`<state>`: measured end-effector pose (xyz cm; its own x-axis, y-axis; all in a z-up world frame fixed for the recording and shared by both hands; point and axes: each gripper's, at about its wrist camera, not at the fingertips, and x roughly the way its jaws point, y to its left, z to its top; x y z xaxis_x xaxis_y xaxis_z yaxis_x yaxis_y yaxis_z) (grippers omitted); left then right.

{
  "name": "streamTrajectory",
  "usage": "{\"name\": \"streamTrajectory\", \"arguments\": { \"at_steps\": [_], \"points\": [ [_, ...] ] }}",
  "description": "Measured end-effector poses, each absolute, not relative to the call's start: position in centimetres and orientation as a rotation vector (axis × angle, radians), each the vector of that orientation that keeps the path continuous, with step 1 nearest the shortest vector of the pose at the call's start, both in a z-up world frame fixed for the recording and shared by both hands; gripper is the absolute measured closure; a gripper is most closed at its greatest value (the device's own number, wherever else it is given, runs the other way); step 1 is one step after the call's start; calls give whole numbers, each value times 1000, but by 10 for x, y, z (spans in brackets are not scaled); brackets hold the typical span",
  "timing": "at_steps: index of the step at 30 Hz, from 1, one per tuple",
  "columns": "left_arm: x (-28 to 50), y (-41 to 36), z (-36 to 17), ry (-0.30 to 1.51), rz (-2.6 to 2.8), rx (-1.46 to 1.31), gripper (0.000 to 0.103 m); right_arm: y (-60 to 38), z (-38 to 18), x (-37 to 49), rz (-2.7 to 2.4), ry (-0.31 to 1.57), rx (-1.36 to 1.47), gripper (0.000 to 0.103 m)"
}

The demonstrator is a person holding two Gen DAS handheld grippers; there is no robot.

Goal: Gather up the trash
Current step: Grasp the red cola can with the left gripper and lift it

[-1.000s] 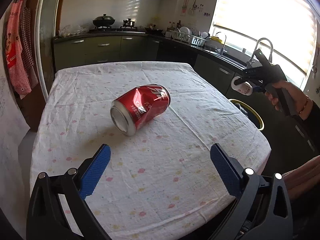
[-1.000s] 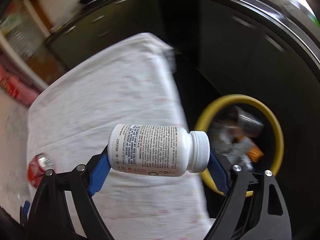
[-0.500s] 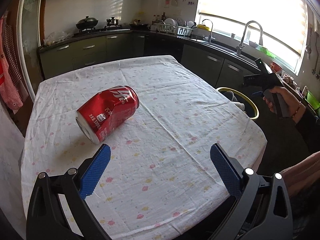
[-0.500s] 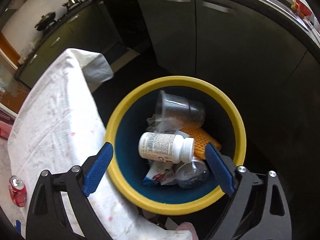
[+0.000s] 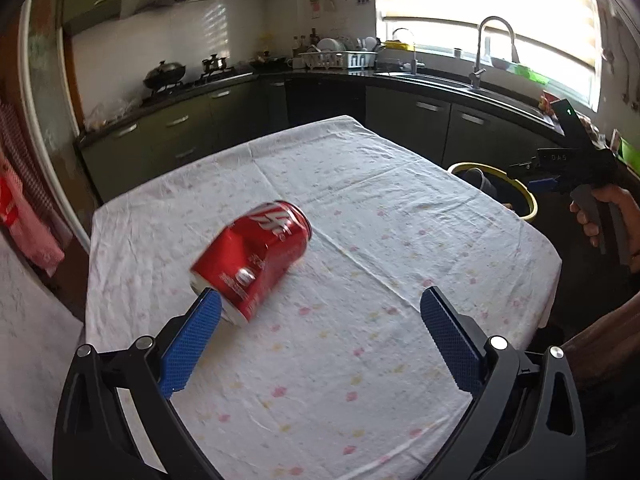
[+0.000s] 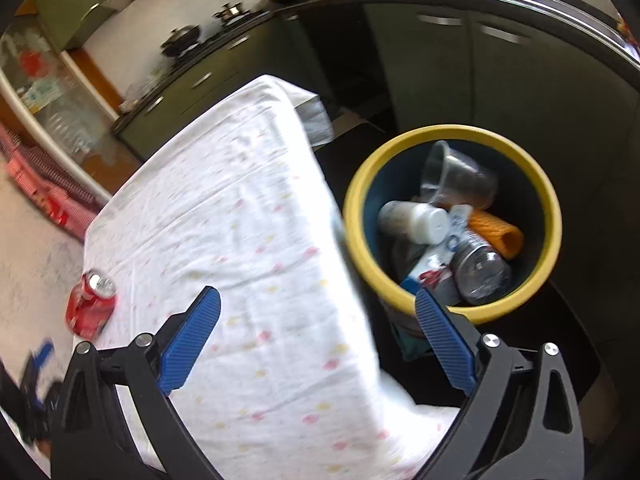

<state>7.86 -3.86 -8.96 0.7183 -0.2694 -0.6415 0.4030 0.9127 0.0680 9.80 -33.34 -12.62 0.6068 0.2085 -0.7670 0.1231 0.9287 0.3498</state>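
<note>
Trash remaining on the worktop (image 5: 360,360) is one dented red can (image 5: 256,264), lying on its side on the flowered white cloth, towards the near left. The left gripper (image 5: 318,316) hovers just short of it with fingers spread wide and empty; its left finger (image 5: 192,340) overlaps the can's near end in view, though contact cannot be judged. The right gripper (image 6: 316,316) hangs near the worktop's right edge, its fingers opening with nothing between them. Beside that edge stands the yellow-rimmed bin (image 6: 552,216), holding a white pill bottle (image 6: 416,222), a clear plastic cup (image 6: 456,176), an orange roll and other scraps.
</note>
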Motion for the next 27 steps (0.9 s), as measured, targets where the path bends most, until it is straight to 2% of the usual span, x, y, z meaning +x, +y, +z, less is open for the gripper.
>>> {"name": "streamTrajectory", "arguments": {
  "at_steps": [6,16,21,23,27],
  "points": [
    [132,-16,-80,716,-484,292,5,-308,-111,83,109,880,320,10],
    [188,-14,-121,860,-529,408,5,-304,-117,81,121,878,380,9],
    [198,-14,-129,867,-521,427,13,-301,-121,84,119,896,387,9],
    [202,-17,-132,872,-521,441,20,-301,-121,85,118,898,389,9],
    [203,-19,-138,886,-530,461,27,-297,-120,85,121,899,386,9]
  ]
}}
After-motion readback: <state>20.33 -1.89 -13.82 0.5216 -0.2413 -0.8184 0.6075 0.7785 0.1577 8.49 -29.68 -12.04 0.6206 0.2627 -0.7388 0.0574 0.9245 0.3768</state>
